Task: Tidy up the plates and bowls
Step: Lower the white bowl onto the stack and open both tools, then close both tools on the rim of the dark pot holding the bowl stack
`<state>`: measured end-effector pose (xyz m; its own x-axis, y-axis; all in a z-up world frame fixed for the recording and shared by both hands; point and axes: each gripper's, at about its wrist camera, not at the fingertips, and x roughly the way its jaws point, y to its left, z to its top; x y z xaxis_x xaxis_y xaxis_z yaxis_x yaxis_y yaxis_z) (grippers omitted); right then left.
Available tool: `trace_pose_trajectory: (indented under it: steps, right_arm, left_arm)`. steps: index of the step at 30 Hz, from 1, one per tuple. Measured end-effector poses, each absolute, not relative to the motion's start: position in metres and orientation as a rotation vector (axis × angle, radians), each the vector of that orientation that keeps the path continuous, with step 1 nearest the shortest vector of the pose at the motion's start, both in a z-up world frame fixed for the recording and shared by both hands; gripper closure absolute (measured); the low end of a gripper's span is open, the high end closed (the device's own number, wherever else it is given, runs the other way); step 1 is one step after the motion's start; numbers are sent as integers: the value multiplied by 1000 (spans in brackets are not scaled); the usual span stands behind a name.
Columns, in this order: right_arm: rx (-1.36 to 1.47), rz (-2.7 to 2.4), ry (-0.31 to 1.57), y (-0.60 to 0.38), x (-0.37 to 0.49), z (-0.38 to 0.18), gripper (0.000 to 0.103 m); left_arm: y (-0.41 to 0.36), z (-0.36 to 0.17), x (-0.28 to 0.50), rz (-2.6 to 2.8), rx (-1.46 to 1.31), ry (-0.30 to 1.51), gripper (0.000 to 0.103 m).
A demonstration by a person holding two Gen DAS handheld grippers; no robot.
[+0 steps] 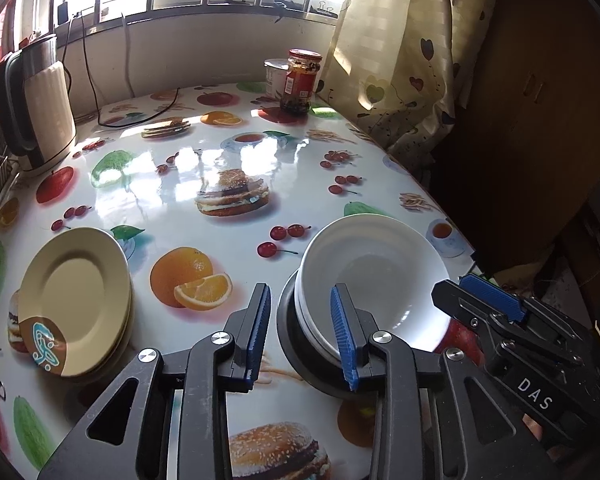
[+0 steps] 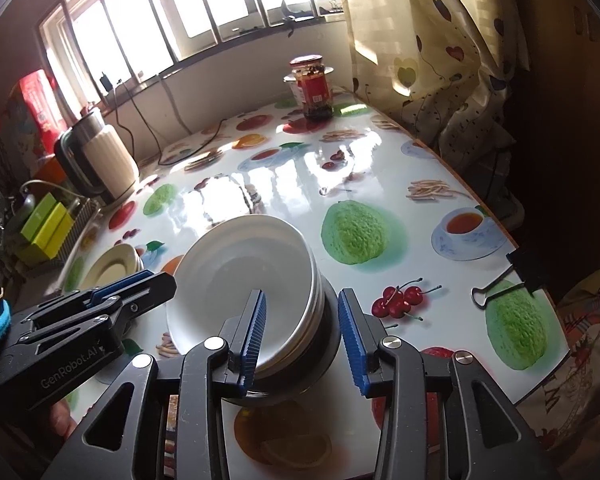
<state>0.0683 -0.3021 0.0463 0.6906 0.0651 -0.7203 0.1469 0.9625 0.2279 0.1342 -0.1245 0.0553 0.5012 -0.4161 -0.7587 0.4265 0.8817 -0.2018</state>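
— Bowls first: where do they sit?

— Your stack of white ceramic bowls (image 1: 374, 276) stands near the table's right edge, towards its near end, nested in a dark round bowl (image 1: 300, 344) at the bottom. The top white bowl tilts, with its rim higher on the far side.

— And my left gripper (image 1: 302, 334)?

— Its jaws stand partly apart, blue ribbed pads facing each other. One pad is inside the top bowl, the other outside the stack's left wall. The rim lies between them, and a gap shows at the outer pad, so you are not pressing on it.

— The right gripper (image 2: 302, 338)?

— Much the same from the other side. Its jaws are partly apart, straddling the stack's right wall: one blue pad over the bowl's inside, the other just beside the dark bowl's outer wall. It has hold of nothing that I can see.

— The plates?

— Your cream round plates (image 1: 76, 300), stacked, lie near the table's left edge, well apart from the bowls. The top one carries a brown patch with a teal mark on its near rim.

— Anything else on the fruit-print glossy tablecloth (image 1: 220, 152)?

— A cream and black electric kettle (image 1: 40, 108) at the far left corner, a red-lidded glass jar (image 1: 300, 80) with a white tub (image 1: 274, 76) behind it at the far right edge, and a black binder clip (image 2: 508, 276) on the right edge.
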Motion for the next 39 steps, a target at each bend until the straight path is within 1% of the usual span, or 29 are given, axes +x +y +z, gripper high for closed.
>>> trace_pose_trajectory:
  steps: [4,6,13,22,28,30,39]
  right_arm:
    - [286,-53,772,-305,60,51,64]
    - [288,-58,762,-307,56,51,61]
    - [306,-85,742,-317,43,51,60]
    - [309,-94,727,-326,30,44,59]
    - [316,-88,730,-331,27,35,55]
    - [323,-95,737,-333,27,30,52]
    - [358,-73,799,-339,37,3,51]
  left_arm:
    - [-117,58,127,-483,21,880,65]
    - [-113,60,123,-476,15,865,63]
    - [-98,62,114,-426,19,824,62]
    - [-84,45,109,-374,21,841,62]
    - [-81,33,108,-394,5,859,62]
    - [-80,28,111,-409,-10,873,62]
    - [-84,12,123,-472,-77,922,62]
